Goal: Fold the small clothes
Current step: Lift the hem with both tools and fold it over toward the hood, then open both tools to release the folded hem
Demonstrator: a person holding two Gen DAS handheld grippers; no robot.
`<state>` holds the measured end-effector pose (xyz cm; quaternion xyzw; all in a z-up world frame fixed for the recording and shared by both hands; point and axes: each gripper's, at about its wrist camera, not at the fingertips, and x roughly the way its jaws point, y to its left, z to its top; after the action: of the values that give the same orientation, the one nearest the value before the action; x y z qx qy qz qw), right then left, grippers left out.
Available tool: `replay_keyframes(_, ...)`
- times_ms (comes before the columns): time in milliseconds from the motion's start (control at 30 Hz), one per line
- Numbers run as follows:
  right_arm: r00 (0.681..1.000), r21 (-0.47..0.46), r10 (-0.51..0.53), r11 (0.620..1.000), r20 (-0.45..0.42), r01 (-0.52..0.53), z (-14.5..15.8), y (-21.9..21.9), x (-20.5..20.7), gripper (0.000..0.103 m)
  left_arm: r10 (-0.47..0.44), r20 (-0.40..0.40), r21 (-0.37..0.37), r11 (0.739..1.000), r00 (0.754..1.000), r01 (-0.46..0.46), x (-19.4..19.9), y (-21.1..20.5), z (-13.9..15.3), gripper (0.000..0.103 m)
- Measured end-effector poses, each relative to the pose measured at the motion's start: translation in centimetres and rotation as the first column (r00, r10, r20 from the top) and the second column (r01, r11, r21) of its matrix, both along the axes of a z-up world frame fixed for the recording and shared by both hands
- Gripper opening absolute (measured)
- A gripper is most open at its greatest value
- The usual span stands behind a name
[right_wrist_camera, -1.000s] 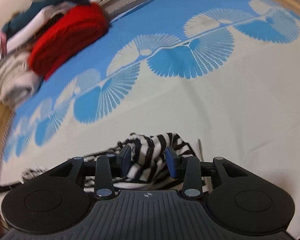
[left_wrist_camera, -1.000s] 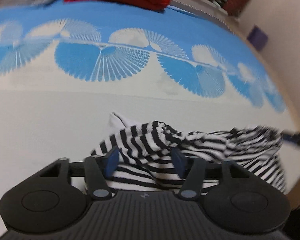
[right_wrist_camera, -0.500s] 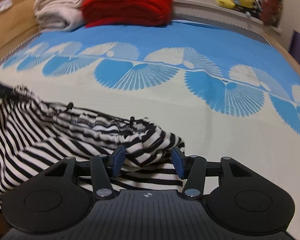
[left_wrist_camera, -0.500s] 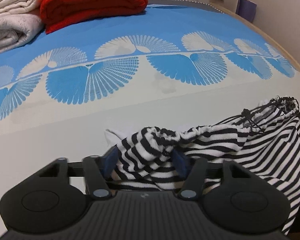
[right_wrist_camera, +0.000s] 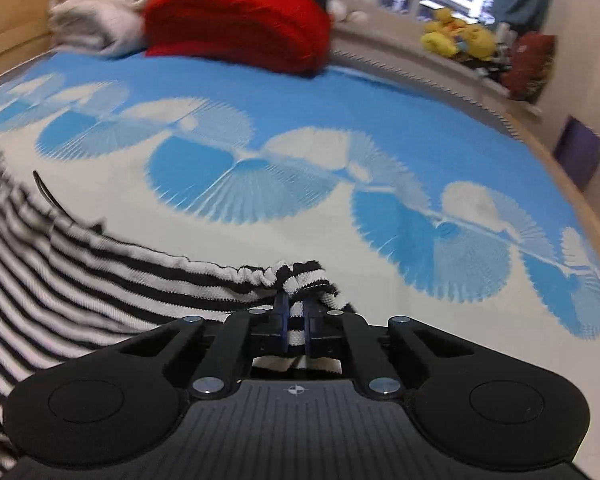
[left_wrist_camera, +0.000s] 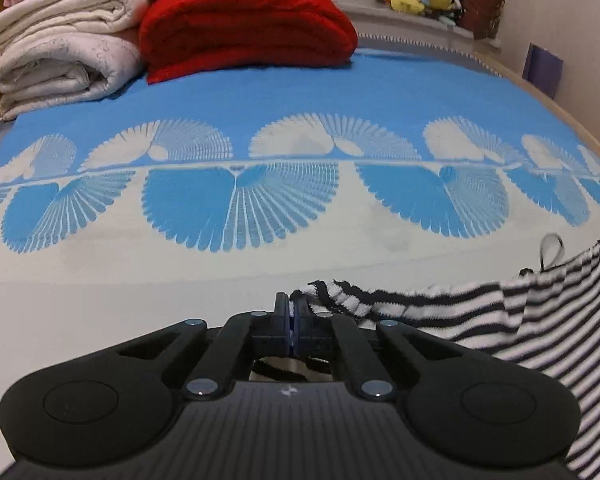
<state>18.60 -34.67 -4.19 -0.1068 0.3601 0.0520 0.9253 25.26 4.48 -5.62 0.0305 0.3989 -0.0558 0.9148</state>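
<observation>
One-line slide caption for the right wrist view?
Right gripper pinches the black-and-white striped knit garment at its gathered edge above the blue-and-cream fan-patterned bedspread.

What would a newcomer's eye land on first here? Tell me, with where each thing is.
First, the black-and-white striped garment stretched across the near foreground, with the left gripper and right gripper each pinching one end of its edge. Next, the folded red blanket at the far end of the bed, beside stacked white blankets on its left. Under everything lies the blue and cream fan-patterned bedcover.
</observation>
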Motion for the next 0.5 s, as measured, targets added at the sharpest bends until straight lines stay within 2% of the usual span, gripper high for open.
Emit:
replay_keyframes(100, 0.996, 0.042, -0.061, 0.997, 0.069, 0.058, 0.9, -0.1, 1.2, 0.005, 0.06, 0.081, 0.014, 0.998, 0.995, -0.061, 0.5, 0.6, 0.6, 0.001)
replay_keyframes(167, 0.993, 0.051, -0.061, 0.997, 0.1, 0.056, 1.0, 0.5, 1.9, 0.005, 0.091, 0.084, 0.033, 0.995, 0.992, -0.094, 1.3, 0.8, 0.3, 0.001)
replay_keyframes(233, 0.996, 0.031, -0.043, 0.999, 0.078, 0.041, 0.2, 1.5, 2.9, 0.005, 0.113, 0.05, 0.04, 0.993, 0.992, -0.115, 2.5, 0.8, -0.6, 0.001)
replay_keyframes(333, 1.0, -0.061, -0.021, 0.998, 0.023, 0.023, -1.8, 3.0, 4.4, 0.006, 0.138, 0.006, 0.059, 0.989, 0.99, -0.138, 4.0, 0.8, -2.2, 0.001)
replay_keyframes(400, 0.999, -0.09, -0.035, 0.995, -0.012, 0.034, -3.1, 3.4, 5.6, 0.006, 0.144, -0.022, 0.079, 0.987, 0.989, -0.142, 4.7, 0.6, -3.3, 0.001)
replay_keyframes(500, 0.995, -0.105, -0.076, 0.992, -0.067, 0.068, -4.8, 3.7, 7.1, 0.006, 0.125, -0.136, 0.104, 0.988, 0.983, -0.111, 5.8, 0.0, -5.8, 0.002)
